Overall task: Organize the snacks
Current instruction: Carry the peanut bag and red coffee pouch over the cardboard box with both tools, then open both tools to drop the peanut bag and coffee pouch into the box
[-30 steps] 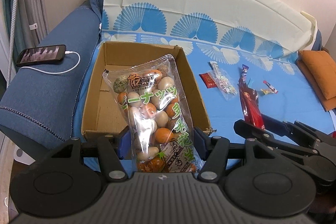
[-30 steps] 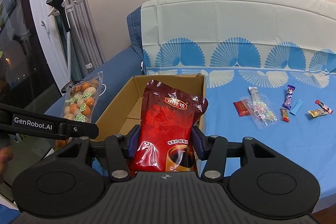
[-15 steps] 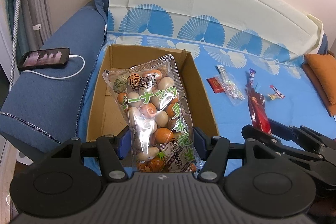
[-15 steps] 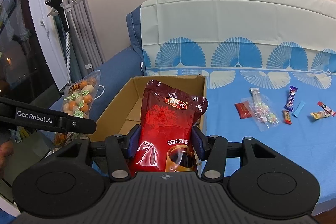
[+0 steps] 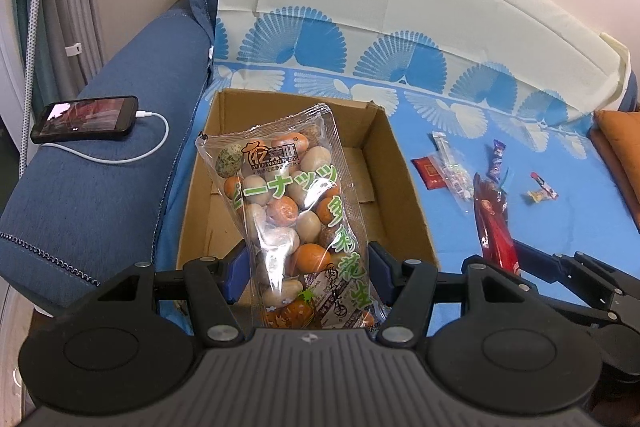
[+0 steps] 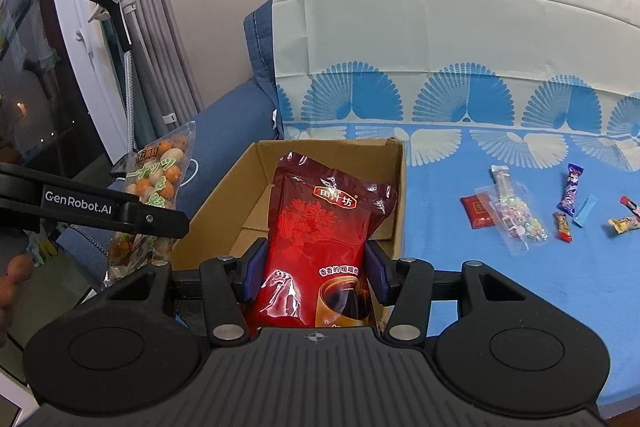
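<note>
A: We start at the left. Our left hand-held gripper [image 5: 306, 277] is clamped on the nut bag [image 5: 292, 203], which stands upright in front of the box [image 5: 404, 187]. The phone [image 5: 86, 119] lies on the armrest at ten o'clock.

B: And our right hand-held gripper [image 6: 312, 277] pinches the red pouch [image 6: 324, 235] by its lower sides. In that view the box [image 6: 256, 187] sits at twelve o'clock, just behind the pouch.

A: So we judge the step to be carrying both bags to the box. Nothing shows inside it.

B: The small sweets [image 6: 520, 219] lie loose on the bed [image 6: 500, 291] at two o'clock, well apart from the box.

A: Next, we think, we bring each bag over the opening, lower it between the walls, then spread the jaws.

B: The bags are tall and floppy, so we should lay them flat, side by side. Both grippers are close together, so we had better go in one at a time.
</note>
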Demonstrator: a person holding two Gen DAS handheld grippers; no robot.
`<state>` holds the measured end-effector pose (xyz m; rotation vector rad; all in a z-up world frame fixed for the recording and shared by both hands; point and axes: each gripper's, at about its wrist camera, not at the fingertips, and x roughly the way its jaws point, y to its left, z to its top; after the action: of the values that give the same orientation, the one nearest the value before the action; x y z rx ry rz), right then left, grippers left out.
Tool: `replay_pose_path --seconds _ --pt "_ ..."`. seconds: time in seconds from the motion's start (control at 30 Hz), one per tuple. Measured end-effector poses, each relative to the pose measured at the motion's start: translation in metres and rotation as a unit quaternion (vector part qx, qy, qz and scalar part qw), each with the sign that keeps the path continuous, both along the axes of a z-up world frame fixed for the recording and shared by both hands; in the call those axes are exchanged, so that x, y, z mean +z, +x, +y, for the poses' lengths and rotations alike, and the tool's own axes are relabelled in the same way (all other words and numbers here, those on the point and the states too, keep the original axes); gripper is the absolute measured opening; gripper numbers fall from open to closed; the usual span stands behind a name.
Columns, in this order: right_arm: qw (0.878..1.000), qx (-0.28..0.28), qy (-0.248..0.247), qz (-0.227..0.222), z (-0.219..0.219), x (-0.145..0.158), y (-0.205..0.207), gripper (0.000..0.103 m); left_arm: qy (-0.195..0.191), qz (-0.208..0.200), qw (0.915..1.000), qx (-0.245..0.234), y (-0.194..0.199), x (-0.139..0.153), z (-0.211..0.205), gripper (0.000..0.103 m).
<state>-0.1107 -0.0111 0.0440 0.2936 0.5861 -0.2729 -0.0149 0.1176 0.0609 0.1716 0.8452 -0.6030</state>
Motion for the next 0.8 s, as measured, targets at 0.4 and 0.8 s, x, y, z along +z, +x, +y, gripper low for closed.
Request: replay_pose_path --seconds 0.4,0.8 --pt "1.0 0.003 0.007 0.015 -0.01 -0.014 0.041 0.054 0.019 0.016 0.9997 0.005 0.038 -0.022 -0.01 0.066" --pt "0.999 0.004 0.012 0.03 -0.024 -0.031 0.081 0.054 0.033 0.029 0.999 0.002 0.072 -0.042 -0.023 0.066"
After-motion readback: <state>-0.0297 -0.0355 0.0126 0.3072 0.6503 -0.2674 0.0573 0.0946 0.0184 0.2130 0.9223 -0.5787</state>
